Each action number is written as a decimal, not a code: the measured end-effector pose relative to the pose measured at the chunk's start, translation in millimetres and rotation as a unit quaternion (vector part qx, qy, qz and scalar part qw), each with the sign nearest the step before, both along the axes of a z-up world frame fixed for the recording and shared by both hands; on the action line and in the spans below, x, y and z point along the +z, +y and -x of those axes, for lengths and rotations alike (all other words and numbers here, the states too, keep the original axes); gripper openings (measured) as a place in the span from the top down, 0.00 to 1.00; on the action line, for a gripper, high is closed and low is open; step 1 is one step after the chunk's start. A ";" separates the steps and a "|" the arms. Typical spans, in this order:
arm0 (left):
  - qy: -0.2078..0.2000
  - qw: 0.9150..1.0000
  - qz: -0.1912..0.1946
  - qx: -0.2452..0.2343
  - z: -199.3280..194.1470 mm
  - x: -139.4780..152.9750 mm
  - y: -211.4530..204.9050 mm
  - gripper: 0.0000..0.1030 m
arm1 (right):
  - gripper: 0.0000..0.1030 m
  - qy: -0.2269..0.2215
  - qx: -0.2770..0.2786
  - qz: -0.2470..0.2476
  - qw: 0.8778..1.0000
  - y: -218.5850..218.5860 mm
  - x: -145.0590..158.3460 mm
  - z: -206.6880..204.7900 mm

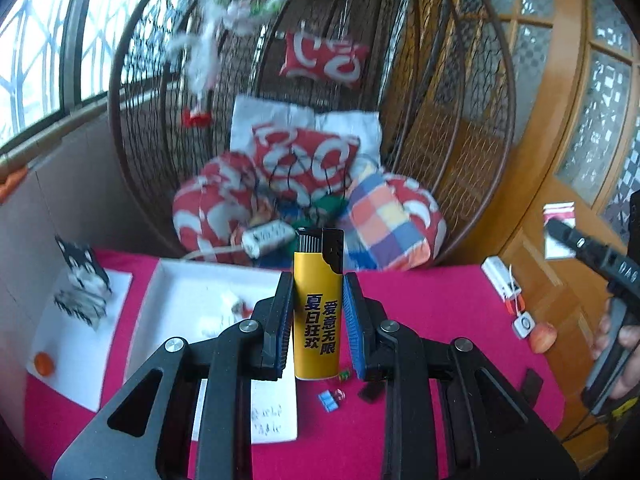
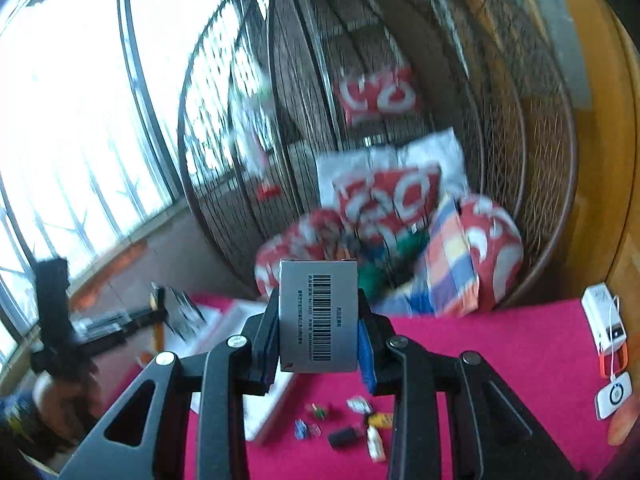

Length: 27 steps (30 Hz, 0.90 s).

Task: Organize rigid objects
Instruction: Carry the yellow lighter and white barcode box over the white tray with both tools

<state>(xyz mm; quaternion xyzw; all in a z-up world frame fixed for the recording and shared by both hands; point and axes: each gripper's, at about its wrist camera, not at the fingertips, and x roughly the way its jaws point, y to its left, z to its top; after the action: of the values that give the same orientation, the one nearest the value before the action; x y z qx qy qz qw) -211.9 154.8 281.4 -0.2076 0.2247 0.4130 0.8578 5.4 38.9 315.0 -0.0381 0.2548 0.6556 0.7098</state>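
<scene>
left wrist view: my left gripper (image 1: 318,320) is clamped on a yellow lighter (image 1: 317,308), held upright and clear above the pink tablecloth (image 1: 432,300). a white tray (image 1: 168,300) lies just to its left; small loose pieces (image 1: 330,398) lie scattered beneath. my right gripper (image 1: 580,246) shows at the right edge, in front of a small white-and-red item; whether it holds that, i cannot tell here.

right wrist view: my right gripper (image 2: 319,332) is closed on a grey barcoded box (image 2: 318,316), lifted over the cloth, with small items (image 2: 352,428) below.

step, as i judge it: carrying both picks. next, each must be lowered into a tray and released gently.
</scene>
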 end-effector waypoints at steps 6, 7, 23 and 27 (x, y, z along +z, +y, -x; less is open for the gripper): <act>-0.031 0.999 -0.037 0.009 27.7 36.8 -0.5 0.77 | 0.70 -0.006 0.004 -0.064 0.998 -20.2 39.7 13.5; -0.035 0.999 -0.040 0.010 30.9 40.2 -0.3 0.77 | 0.70 -0.006 0.006 -0.069 0.998 -21.8 43.1 15.9; -0.049 0.998 -0.032 0.026 74.2 39.5 17.4 0.77 | 0.69 0.008 0.033 -0.066 0.997 6.6 45.6 51.8; -0.049 0.998 -0.033 0.030 85.2 39.1 19.9 0.77 | 0.69 0.007 0.041 -0.067 0.997 15.5 45.7 61.7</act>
<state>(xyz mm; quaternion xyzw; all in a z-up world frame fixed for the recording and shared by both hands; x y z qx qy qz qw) -297.2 174.8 320.4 -0.2057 0.1625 0.4353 0.8613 -56.3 54.4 360.7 0.0036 0.2136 0.7001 0.6813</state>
